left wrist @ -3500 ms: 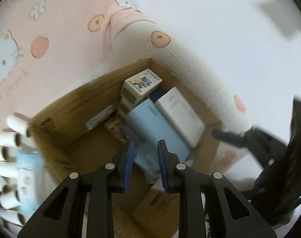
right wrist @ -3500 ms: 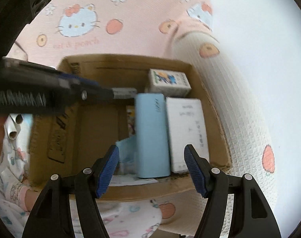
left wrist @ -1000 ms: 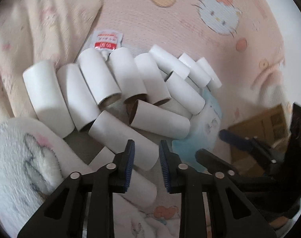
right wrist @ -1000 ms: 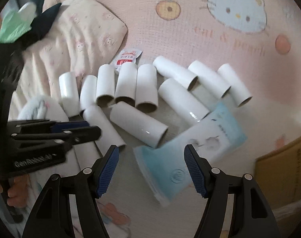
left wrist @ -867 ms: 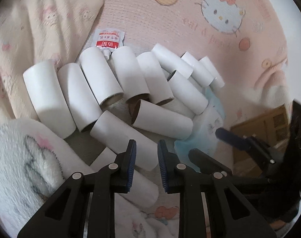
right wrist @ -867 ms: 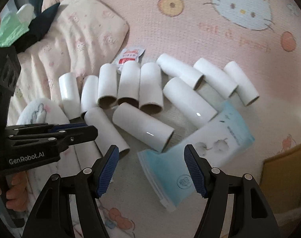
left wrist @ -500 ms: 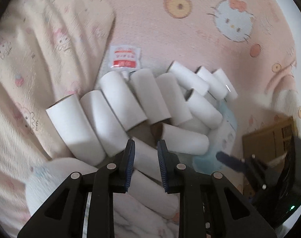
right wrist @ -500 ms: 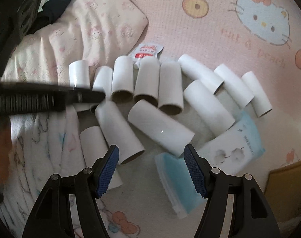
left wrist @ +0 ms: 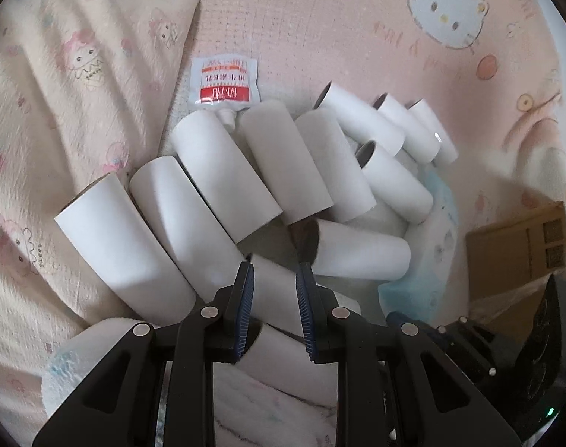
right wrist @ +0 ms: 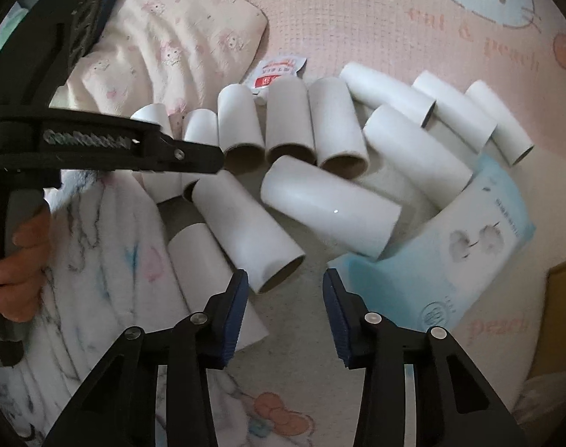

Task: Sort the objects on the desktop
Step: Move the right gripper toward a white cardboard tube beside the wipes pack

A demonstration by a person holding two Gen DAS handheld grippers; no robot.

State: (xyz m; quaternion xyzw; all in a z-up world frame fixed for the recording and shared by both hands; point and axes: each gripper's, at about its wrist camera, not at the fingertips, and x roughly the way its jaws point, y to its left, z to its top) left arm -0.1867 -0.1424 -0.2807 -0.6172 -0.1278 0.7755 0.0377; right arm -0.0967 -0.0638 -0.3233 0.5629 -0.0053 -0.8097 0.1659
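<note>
Several white cardboard tubes point(left wrist: 223, 182) lie in a heap on a pink Hello Kitty sheet; they also show in the right wrist view point(right wrist: 331, 205). A pale blue tissue pack point(right wrist: 458, 257) lies at the heap's right side and shows in the left wrist view point(left wrist: 424, 260). A small red-and-white sachet point(left wrist: 223, 82) lies behind the tubes and shows in the right wrist view point(right wrist: 279, 70). My left gripper point(left wrist: 273, 287) is slightly open, low over a tube point(left wrist: 271, 279) between its jaws. My right gripper point(right wrist: 284, 290) is open and empty, just above the sheet between a tube point(right wrist: 245, 231) and the tissue pack.
A cream printed pillow point(left wrist: 78, 56) lies at the back left. A white fleece blanket point(right wrist: 89, 268) lies at the front left. A cardboard box corner point(left wrist: 521, 238) shows at the right, also in the right wrist view point(right wrist: 558, 313). The left gripper's body point(right wrist: 96, 145) crosses the right wrist view.
Both grippers swung from the cardboard box to the tube heap. In the last half second both came lower and closer; the right gripper's jaws narrowed somewhat.
</note>
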